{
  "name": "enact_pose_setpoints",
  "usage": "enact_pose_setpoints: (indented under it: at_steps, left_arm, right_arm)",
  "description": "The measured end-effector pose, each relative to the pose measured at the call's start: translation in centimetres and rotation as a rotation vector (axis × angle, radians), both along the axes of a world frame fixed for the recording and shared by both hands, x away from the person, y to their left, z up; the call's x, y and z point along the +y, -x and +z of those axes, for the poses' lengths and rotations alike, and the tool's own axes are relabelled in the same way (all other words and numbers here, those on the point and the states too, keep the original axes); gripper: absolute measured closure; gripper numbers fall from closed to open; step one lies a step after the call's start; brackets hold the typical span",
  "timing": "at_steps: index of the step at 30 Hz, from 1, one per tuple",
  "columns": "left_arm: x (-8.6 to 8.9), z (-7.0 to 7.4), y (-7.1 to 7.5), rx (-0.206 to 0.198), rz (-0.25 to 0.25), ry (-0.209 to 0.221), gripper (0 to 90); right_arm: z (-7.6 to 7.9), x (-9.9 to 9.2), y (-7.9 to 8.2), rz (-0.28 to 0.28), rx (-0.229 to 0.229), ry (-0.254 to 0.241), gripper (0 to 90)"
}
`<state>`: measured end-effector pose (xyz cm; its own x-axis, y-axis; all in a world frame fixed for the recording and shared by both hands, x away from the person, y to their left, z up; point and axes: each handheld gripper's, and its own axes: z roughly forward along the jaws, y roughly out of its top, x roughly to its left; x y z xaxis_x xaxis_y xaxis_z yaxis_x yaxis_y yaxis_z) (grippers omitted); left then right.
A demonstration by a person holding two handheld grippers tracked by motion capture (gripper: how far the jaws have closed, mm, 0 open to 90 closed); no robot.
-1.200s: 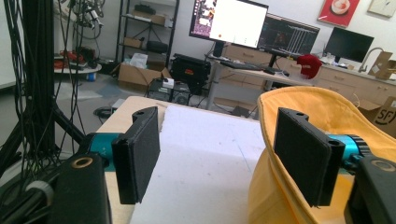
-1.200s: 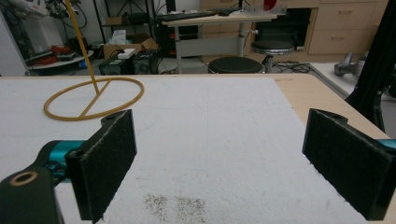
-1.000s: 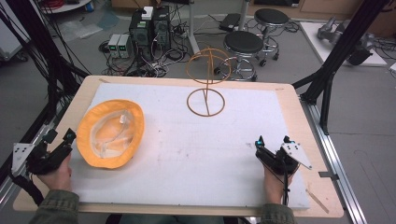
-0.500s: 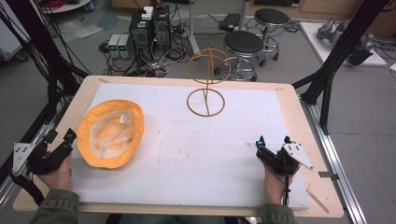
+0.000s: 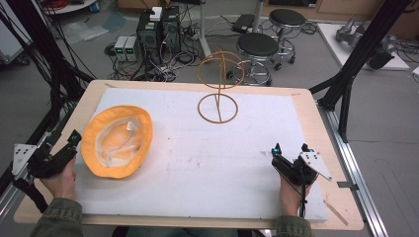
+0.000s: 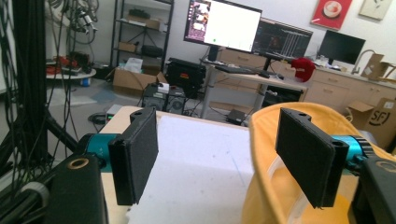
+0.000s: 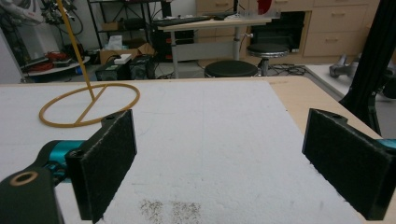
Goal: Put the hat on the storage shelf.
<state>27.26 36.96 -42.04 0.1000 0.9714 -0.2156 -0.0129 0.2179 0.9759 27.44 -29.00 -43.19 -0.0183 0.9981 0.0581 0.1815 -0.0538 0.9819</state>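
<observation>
An orange bucket hat (image 5: 117,140) lies upside down, pale lining up, on the left of the white mat (image 5: 207,168). A thin orange wire hat stand (image 5: 218,106) rises from its ring base at the mat's far middle. My left gripper (image 5: 69,143) rests at the table's left edge, just left of the hat, and stands open. In the left gripper view the hat's brim (image 6: 261,186) sits under the right jaw, with nothing gripped. My right gripper (image 5: 290,149) sits open at the front right of the mat, and the stand's base ring (image 7: 70,125) lies far ahead of it to the left.
The wooden table (image 5: 316,123) frames the mat. Black frame struts (image 5: 346,79) rise at both sides. Behind the far edge stand two stools (image 5: 257,47) and computer boxes (image 5: 158,29) with cables on the floor.
</observation>
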Motion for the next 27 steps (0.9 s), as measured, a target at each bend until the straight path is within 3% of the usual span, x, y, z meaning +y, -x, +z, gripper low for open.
enact_pose_setpoints:
  at_steps: [6, 13, 18, 27]
  left_arm:
    - [-0.7, 1.3, -0.3, 0.017, 0.011, -0.02, 29.8]
    - [-1.3, 2.1, -1.1, 0.05, -0.034, -0.044, 31.2]
    - [-1.4, 2.5, -1.9, 0.064, -0.074, -0.037, 35.8]
    - [-1.8, 3.2, -4.6, 0.18, -0.129, -0.05, 35.2]
  right_arm:
    - [0.1, 0.1, 0.2, 0.0, -0.003, -0.007, 8.8]
    - [0.1, 0.1, 0.2, 0.013, -0.005, 0.0, 8.8]
    - [0.0, 0.2, 0.1, 0.025, 0.004, 0.01, 8.8]
    - [0.1, 0.3, 0.2, 0.021, 0.003, 0.013, 8.7]
